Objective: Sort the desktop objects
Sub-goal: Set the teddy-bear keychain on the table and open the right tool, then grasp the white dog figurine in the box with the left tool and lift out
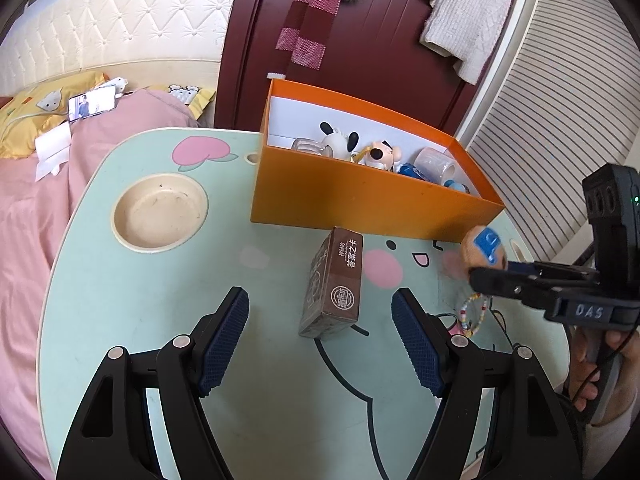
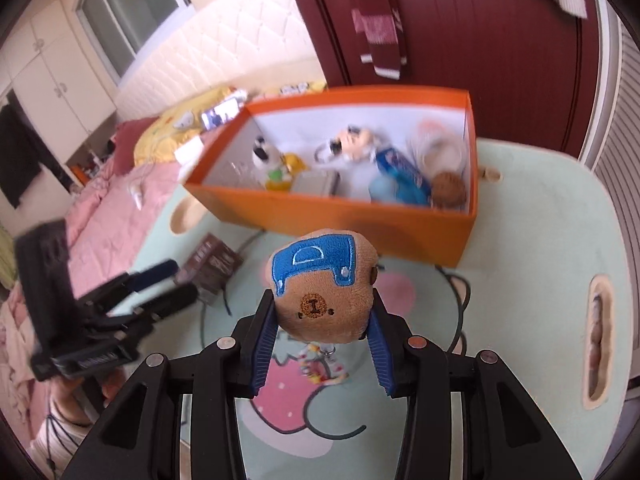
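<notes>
My right gripper (image 2: 323, 304) is shut on a brown plush bear head with a blue cap (image 2: 324, 284), held above the table just in front of the orange box (image 2: 360, 216). From the left wrist view the same plush bear (image 1: 484, 254) shows at the right, its bead chain (image 1: 474, 314) hanging below. My left gripper (image 1: 320, 312) is open, its fingers on either side of a brown card box (image 1: 334, 284) that stands on the table. The orange box (image 1: 360, 204) holds several small toys and a tape roll.
A round cream dish recess (image 1: 160, 210) sits at the table's left. The mint green table (image 1: 120, 300) has slot holes near its right edge (image 2: 598, 332). A pink bed lies to the left, a dark red door behind the box.
</notes>
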